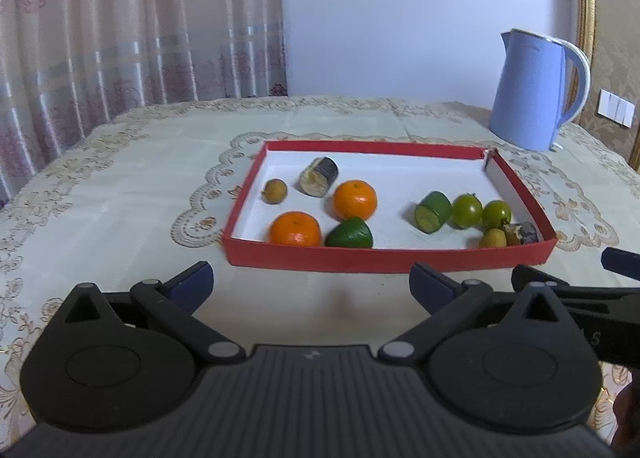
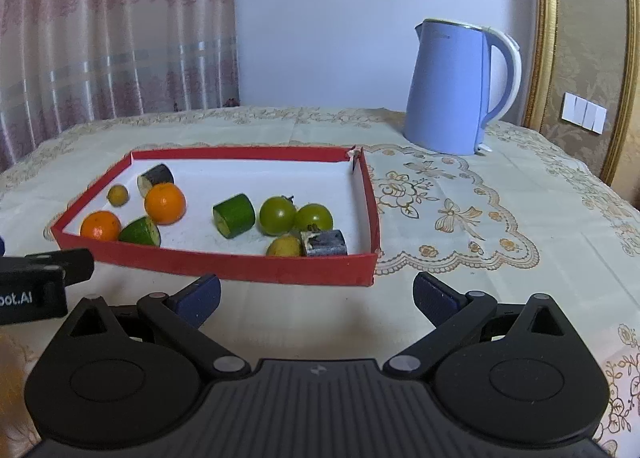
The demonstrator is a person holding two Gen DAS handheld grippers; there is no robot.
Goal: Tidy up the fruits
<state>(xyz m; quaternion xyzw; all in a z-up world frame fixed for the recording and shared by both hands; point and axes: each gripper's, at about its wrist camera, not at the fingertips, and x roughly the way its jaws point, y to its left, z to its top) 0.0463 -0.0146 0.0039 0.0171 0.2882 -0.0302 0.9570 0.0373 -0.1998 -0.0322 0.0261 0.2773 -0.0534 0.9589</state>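
Step in hand, as judged: between placements, with all visible fruit already inside the red tray (image 1: 384, 260) and nothing carried. Left gripper (image 1: 311, 283) held short of the tray's near wall, jaws spread wide and empty; right gripper (image 2: 316, 296) likewise short of the near wall, toward the tray's right corner, jaws wide and empty. Tray set near the middle of the surface (image 2: 480, 298), shallow, rectangular, thin red card walls, white floor, far right corner torn. Left end of tray: two oranges (image 1: 295, 229), round, glossy, faintly dimpled; one green wedge (image 1: 349, 233) touching or just beside the nearer orange; one small brownish round fruit (image 1: 274, 191); one dark-skinned cut cylinder (image 1: 320, 177) with a pale face. Right end: one green cut cylinder (image 2: 234, 215), two smooth green round fruits (image 2: 277, 215) side by side, one small yellowish fruit (image 2: 285, 246) and a second dark cut piece (image 2: 325, 243) against the near wall. Blue kettle (image 2: 448, 90), smooth plastic, at the far right of the surface; cloth embroidered, matte. Next move, if sorting continues: lift over the low wall, close gently on rounded, slippery skins, avoid pushing the light tray.
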